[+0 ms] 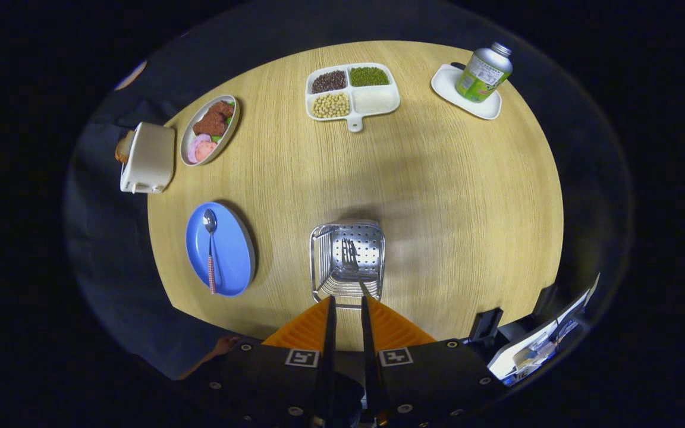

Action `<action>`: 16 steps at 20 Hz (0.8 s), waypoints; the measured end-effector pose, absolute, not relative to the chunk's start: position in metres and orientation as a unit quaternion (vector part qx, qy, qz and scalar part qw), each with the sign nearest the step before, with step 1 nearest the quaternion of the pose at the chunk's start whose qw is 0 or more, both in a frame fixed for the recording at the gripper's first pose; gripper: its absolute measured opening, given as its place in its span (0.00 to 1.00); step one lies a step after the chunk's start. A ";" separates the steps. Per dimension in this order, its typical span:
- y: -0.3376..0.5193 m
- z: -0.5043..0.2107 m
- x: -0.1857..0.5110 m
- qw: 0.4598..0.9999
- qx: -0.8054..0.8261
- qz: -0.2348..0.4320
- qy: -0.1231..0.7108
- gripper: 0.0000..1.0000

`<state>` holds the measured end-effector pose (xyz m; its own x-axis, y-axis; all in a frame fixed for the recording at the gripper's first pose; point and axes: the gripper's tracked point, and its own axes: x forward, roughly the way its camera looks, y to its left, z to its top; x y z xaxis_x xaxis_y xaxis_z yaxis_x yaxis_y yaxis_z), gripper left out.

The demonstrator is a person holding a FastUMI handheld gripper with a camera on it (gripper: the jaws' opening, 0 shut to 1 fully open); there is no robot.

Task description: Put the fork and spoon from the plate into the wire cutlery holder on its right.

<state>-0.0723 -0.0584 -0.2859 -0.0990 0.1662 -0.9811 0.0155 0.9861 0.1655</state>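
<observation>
Directly ahead of the gripper stands the wire cutlery holder, with the fork over it, tines pointing away and handle running back between the narrow fingers. Whether both fingers grip the handle cannot be told. The spoon lies lengthwise on the blue plate, left of the holder and well apart from the fingers.

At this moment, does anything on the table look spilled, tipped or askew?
Nothing spilled. The one odd thing: the can sits tilted on its white tray. The fork is above the wire holder, just ahead of the narrowly parted claw; the spoon lies on the blue plate.
</observation>
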 end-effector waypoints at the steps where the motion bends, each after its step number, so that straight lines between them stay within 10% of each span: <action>1: -0.056 -0.282 -0.066 0.687 0.061 0.058 0.722 0.24; 16: 0.008 -0.193 0.005 0.920 0.039 0.022 0.390 0.85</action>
<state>0.0049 0.0075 -0.1932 0.6948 0.0703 -0.7158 -0.0097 0.9960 0.0884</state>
